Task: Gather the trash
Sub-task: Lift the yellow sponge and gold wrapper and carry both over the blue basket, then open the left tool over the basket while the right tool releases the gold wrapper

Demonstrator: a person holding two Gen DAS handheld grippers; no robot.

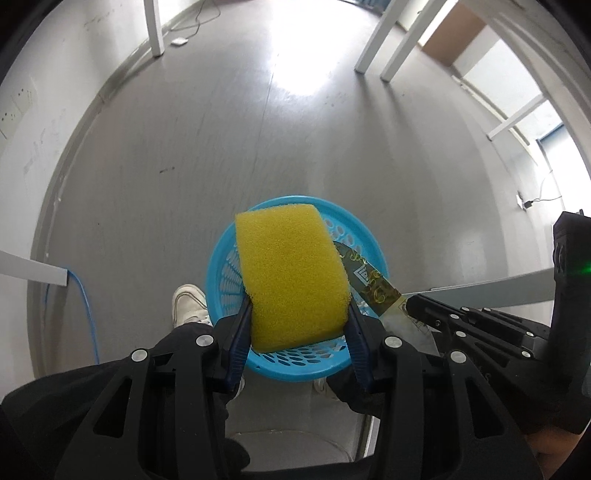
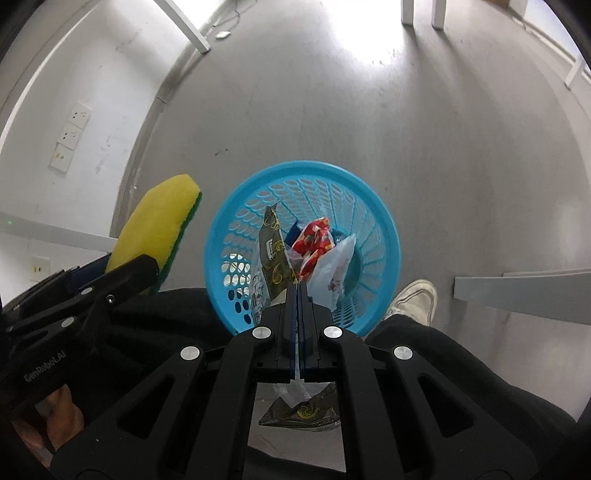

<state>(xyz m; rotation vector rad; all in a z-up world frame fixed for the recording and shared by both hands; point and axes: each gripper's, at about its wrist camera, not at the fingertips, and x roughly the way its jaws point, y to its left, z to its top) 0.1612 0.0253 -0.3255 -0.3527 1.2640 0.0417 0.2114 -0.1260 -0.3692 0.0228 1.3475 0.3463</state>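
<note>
My left gripper (image 1: 298, 306) is shut on a yellow sponge (image 1: 291, 273) with a green scouring back, held between its blue pads right above a blue perforated basket (image 1: 369, 243) on the floor. In the right wrist view the sponge (image 2: 155, 225) and the left gripper (image 2: 129, 260) sit left of the basket (image 2: 306, 168). My right gripper (image 2: 297, 286) is shut on a dark wrapper with gold print (image 2: 271, 266), which hangs over the basket's near side. Inside lie a red wrapper (image 2: 314, 243) and a white plastic bag (image 2: 336, 269). The wrapper (image 1: 373, 284) and the right gripper (image 1: 412, 308) also show in the left wrist view.
A person's white shoe (image 2: 413, 299) and dark trouser legs stand close to the basket's near side. White table legs (image 1: 157, 29) rise at the far end of the grey floor. A blue cable (image 1: 85, 306) runs along the left wall. A grey bar (image 2: 517, 295) juts in from the right.
</note>
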